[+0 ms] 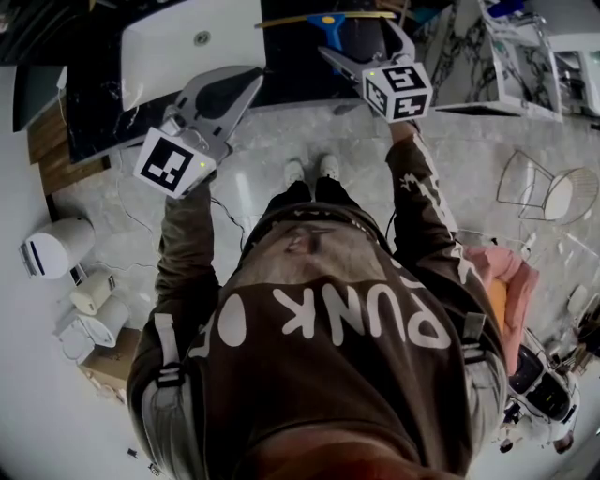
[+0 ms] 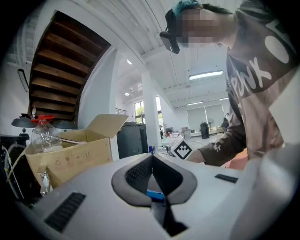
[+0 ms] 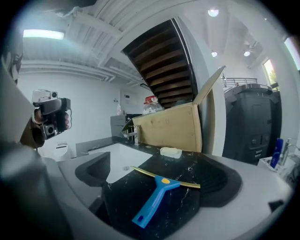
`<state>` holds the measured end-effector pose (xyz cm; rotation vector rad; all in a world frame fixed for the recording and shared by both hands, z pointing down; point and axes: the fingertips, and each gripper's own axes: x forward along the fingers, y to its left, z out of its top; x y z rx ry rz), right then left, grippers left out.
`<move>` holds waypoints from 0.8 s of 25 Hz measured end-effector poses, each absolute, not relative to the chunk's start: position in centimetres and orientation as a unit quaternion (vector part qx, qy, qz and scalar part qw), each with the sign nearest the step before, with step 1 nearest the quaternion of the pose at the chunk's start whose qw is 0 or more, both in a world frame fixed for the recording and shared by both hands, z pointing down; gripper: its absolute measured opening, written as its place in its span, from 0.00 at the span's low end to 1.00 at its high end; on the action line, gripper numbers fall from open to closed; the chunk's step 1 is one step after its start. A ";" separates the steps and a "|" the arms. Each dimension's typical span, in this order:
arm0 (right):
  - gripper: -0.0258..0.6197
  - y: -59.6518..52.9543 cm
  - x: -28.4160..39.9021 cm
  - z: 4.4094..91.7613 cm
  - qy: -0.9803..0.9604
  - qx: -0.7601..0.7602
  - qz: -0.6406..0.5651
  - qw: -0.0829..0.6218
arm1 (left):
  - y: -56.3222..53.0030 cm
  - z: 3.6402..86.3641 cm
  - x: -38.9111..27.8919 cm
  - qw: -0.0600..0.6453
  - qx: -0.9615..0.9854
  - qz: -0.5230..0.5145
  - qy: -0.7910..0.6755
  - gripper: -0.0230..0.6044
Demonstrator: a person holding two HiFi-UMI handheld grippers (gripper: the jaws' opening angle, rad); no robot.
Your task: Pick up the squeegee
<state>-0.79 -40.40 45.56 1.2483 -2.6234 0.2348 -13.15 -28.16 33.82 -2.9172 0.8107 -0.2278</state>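
The squeegee (image 3: 157, 199) has a blue handle and a thin yellow blade. It lies flat on the black marble counter (image 3: 187, 168), handle end towards me. My right gripper (image 3: 161, 176) is open wide, one jaw on each side of the squeegee, and the pads do not touch it. In the head view the squeegee (image 1: 330, 28) sits just beyond the right gripper (image 1: 361, 42). My left gripper (image 1: 246, 80) hangs further left by the sink, away from the squeegee. Seen from its own camera, the left gripper (image 2: 151, 157) has its pads together and nothing between them.
A white sink basin (image 3: 122, 159) is set in the counter left of the squeegee. Behind it are a faucet (image 3: 132, 133), a white soap bar (image 3: 170, 152) and an open cardboard box (image 3: 173, 126). White fixtures (image 1: 56, 248) and a wire chair (image 1: 544, 192) stand on the floor.
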 end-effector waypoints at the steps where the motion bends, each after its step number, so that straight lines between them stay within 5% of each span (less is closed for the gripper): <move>1: 0.91 -40.7 -0.7 46.1 -0.891 0.431 0.085 0.116 | -28.1 33.9 -13.1 0.052 -0.959 -0.075 0.267 0.04; 20: 0.89 -44.8 -1.5 56.9 -0.820 0.503 0.183 0.201 | -27.5 34.7 -14.1 0.043 -0.960 -0.079 0.266 0.04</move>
